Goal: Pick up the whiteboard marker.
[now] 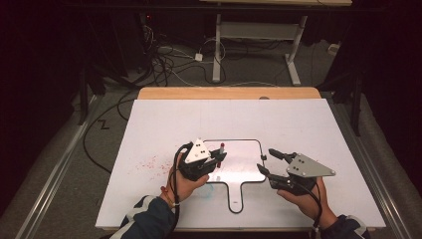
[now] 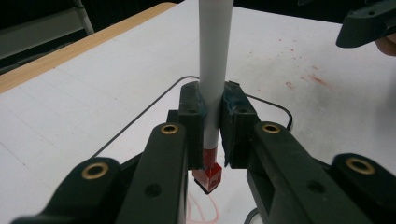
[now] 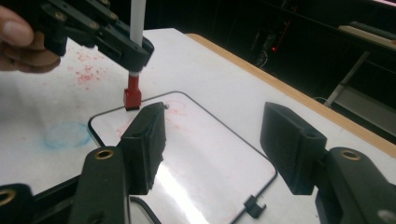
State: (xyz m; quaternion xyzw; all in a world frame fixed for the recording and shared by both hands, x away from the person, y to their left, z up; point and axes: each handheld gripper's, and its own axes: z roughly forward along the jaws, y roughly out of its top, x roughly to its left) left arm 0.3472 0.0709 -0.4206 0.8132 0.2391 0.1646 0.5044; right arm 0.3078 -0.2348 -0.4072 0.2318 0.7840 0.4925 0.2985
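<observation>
The left tongs are pinching a white marker upright, its red tip pointing down at the small whiteboard lying at the centre of the table. The right tongs are standing spread and empty at the board's right edge. The marker is looking light, stiff and slick, so gripping low near the tip is steadying it. The left gripper view is showing the pads clamping the barrel; the right gripper view is showing red smears on the board and a blue smudge at left.
</observation>
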